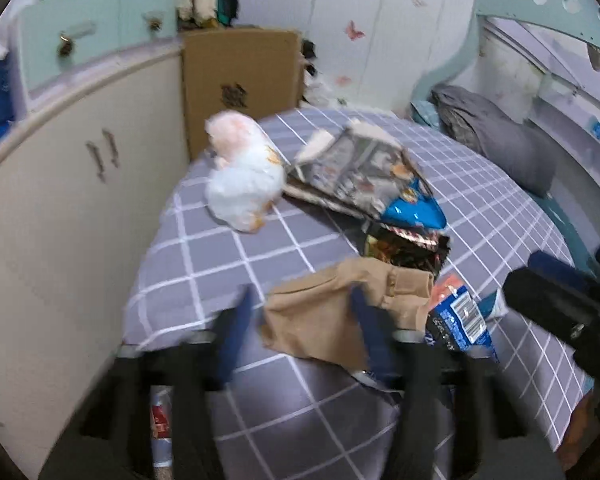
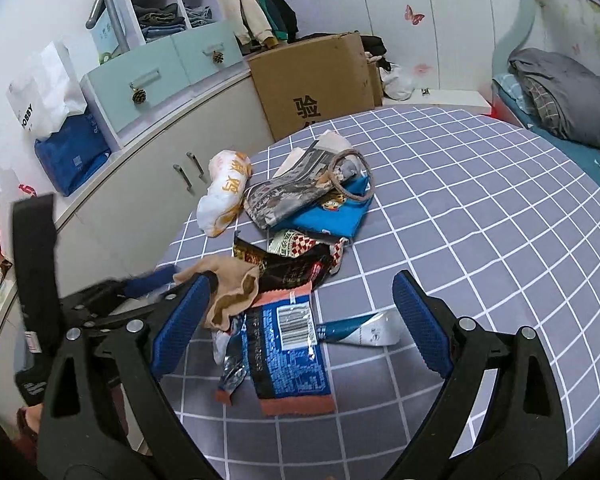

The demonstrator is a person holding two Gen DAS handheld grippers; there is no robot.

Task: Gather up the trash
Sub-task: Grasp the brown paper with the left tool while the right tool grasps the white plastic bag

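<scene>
Between right gripper point(image 2: 300, 320) pads, spread wide: blue barcode wrapper point(image 2: 288, 348), flat on checked bedspread point(image 2: 480, 220). Left gripper point(image 1: 300, 320), also parted, straddling tan sock point(image 1: 340, 312). Nothing collected yet, seemingly. Beyond: dark snack wrapper point(image 2: 292, 264), crumpled white bag point(image 2: 224, 192), grey pouch point(image 2: 296, 196), all loose, creased, unbagged.

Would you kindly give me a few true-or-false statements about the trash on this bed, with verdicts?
1. The right gripper is open above the blue barcode wrapper. True.
2. A hair tie lies on the pile. True.
3. The bedsheet is plain white. False: grey-purple with white grid lines.
4. The cardboard box sits on the bed. False: it stands beside the bed.
5. The left gripper is open around the tan sock. True.
</scene>
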